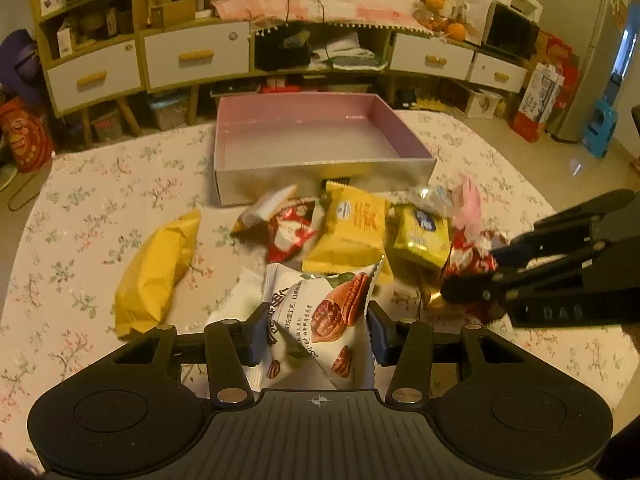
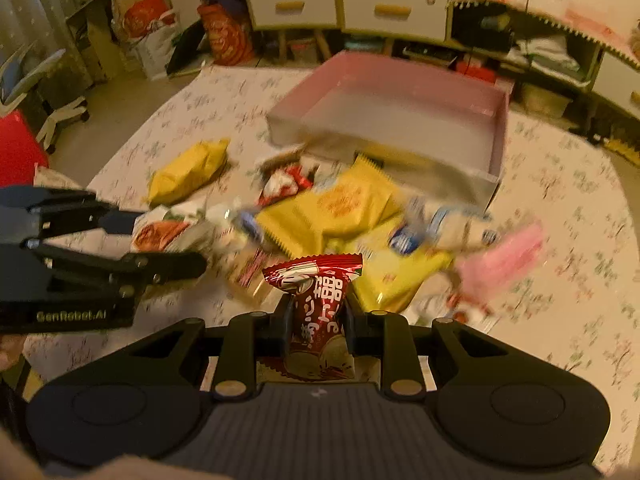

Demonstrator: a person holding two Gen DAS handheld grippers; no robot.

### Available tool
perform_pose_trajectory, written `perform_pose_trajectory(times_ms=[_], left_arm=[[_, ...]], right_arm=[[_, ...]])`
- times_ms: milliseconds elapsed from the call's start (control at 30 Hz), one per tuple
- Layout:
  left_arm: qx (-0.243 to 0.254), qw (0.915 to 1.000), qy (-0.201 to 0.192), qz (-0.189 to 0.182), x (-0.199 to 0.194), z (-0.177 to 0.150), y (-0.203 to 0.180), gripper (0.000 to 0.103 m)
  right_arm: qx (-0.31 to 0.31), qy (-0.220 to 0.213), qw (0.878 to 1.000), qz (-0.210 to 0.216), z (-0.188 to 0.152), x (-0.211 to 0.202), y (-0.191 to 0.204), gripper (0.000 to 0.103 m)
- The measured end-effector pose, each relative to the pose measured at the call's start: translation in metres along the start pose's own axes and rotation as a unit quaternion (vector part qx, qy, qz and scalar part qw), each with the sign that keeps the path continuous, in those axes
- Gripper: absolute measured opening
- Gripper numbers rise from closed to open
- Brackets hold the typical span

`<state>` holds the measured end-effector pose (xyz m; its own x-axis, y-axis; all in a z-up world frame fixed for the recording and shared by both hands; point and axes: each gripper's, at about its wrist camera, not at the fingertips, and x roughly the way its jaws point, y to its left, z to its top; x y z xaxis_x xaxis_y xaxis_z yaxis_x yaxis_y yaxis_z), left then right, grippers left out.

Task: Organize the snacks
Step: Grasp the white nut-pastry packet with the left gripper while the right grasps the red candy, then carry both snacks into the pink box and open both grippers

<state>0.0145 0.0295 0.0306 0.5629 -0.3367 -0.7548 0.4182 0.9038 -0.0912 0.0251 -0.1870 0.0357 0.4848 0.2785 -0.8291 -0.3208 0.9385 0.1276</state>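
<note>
My left gripper [image 1: 316, 332] is shut on a white nut packet [image 1: 320, 304], which stands upright between the blue pads above the floral tablecloth. My right gripper [image 2: 317, 322] is shut on a small red candy packet [image 2: 316, 280]. Each gripper shows in the other's view: the right gripper [image 1: 470, 272] comes in from the right with the red packet [image 1: 466, 256], and the left gripper [image 2: 168, 242] comes in from the left with the nut packet [image 2: 160, 234]. Beyond both lies a pile of snacks with a yellow packet [image 1: 352, 224] in it. Behind the pile sits a shallow box [image 1: 320, 172] with pink inner walls and nothing in it.
A yellow bag [image 1: 156, 272] lies apart, left of the pile. A pink packet [image 2: 500, 256] lies at the pile's right. A drawer cabinet [image 1: 196, 56] stands behind the table. The table's edge curves off at both sides, and a blue stool [image 1: 600, 128] stands on the floor.
</note>
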Motion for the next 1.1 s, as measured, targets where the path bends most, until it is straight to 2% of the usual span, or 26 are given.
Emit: perform_pose_trajectory(times_ms=[200,433,800,1100], left_arm=[[-0.009,0.9999,-0.008,0.01,0.002,0.019,0.004,0.046],[0.007,0.9996,-0.013,0.022,0.016,0.058,0.006,0.046],[0.025,0.9974,-0.027,0.062,0.071,0.116,0.017,0.047],[0.021,0.9962,-0.035,0.077,0.123,0.135,0.036,0.047]], right_arm=[[0.014,-0.031,0.999,-0.011,0.018,-0.007,-0.012,0.023],[0.045,-0.04,0.998,-0.015,0.042,0.0,-0.036,0.023],[0.085,-0.069,0.994,-0.021,0.082,0.029,-0.067,0.023],[0.091,-0.065,0.992,-0.058,0.096,0.058,-0.085,0.023]])
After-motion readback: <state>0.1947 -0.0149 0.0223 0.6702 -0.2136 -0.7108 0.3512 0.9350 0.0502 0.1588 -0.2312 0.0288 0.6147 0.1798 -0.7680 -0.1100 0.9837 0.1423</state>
